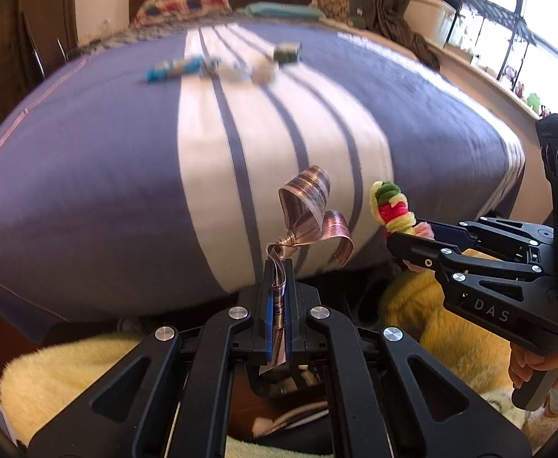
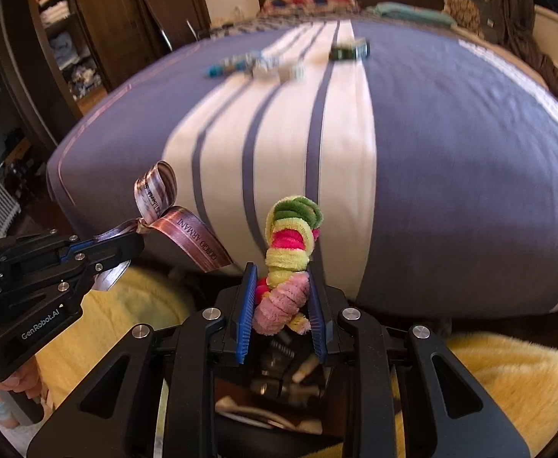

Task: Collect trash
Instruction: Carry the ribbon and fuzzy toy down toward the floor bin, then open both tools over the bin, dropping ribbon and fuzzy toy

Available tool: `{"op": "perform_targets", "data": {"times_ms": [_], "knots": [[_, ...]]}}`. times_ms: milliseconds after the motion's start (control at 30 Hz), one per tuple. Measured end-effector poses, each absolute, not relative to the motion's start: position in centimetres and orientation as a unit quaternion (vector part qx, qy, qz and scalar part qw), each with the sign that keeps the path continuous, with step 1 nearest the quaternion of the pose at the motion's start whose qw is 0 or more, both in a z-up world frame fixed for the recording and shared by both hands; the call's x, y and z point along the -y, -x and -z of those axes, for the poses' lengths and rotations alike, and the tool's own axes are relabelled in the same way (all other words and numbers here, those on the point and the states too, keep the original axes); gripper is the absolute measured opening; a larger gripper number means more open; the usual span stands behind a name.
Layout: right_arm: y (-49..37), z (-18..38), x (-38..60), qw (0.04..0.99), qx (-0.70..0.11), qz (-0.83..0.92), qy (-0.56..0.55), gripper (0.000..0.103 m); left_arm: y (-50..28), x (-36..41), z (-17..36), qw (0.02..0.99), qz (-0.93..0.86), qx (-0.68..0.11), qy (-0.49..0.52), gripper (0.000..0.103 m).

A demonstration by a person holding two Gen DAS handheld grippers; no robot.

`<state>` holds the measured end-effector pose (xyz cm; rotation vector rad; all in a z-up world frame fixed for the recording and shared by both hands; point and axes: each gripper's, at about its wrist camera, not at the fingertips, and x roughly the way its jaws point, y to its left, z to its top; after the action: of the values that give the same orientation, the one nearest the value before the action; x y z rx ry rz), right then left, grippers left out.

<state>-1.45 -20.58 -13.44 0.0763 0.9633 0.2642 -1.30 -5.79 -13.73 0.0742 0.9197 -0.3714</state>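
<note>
Bedding fills most of both views: a purple bedspread point(image 1: 88, 160) with a broad white striped band down its middle, and far up that band lies a loose cluster of small litter point(image 1: 225, 65), a blue wrapper, some pale crumpled bits and a dark little box, all too blurred to name with confidence. Near the foot of the bed, below both tools, sits a dark container point(image 2: 279, 393) holding what look like tubes and scraps, flanked by yellow fluffy fabric point(image 2: 507, 378); its rim and depth are cut off by the gripper bodies, so I cannot tell how full it is. The right gripper point(image 2: 280, 297) has its jaws part-closed around the pink lower end of a coiled pipe-cleaner bundle point(image 2: 290, 236), whose yellow, red and green turns stand free above the pads; it looks light, fuzzy and springy, so a squeeze low on the coil should hold without slipping. The left gripper point(image 1: 277, 290) has its jaws pressed narrow on the tail of a knotted satin ribbon point(image 1: 309, 210), printed with lettering, its loops hanging free beyond the tips. Ribbon of that kind is probably weightless, limp and slick, best pinched at or near the knot.
</note>
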Motion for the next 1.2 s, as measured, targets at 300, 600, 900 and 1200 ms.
{"op": "perform_targets", "data": {"times_ms": [300, 600, 900, 1200], "knots": [[1.7, 18.8, 20.1, 0.844, -0.52, -0.128, -0.035, 0.026, 1.0, 5.8, 20.9, 0.835, 0.182, -0.519, -0.028, 0.003], [1.1, 24.0, 20.2, 0.802, -0.582, -0.123, -0.052, 0.026, 0.3, 6.1, 27.1, 0.786, 0.181, -0.591, -0.014, 0.003], [-0.3, 25.6, 19.7, 0.781, -0.611, -0.12, -0.059, 0.027, -0.5, 6.1, 29.0, 0.763, 0.18, -0.621, -0.008, 0.005], [-1.0, 25.6, 20.5, 0.781, -0.61, -0.112, -0.077, 0.051, -0.7, 6.0, 29.2, 0.759, 0.174, -0.628, -0.002, 0.025]]}}
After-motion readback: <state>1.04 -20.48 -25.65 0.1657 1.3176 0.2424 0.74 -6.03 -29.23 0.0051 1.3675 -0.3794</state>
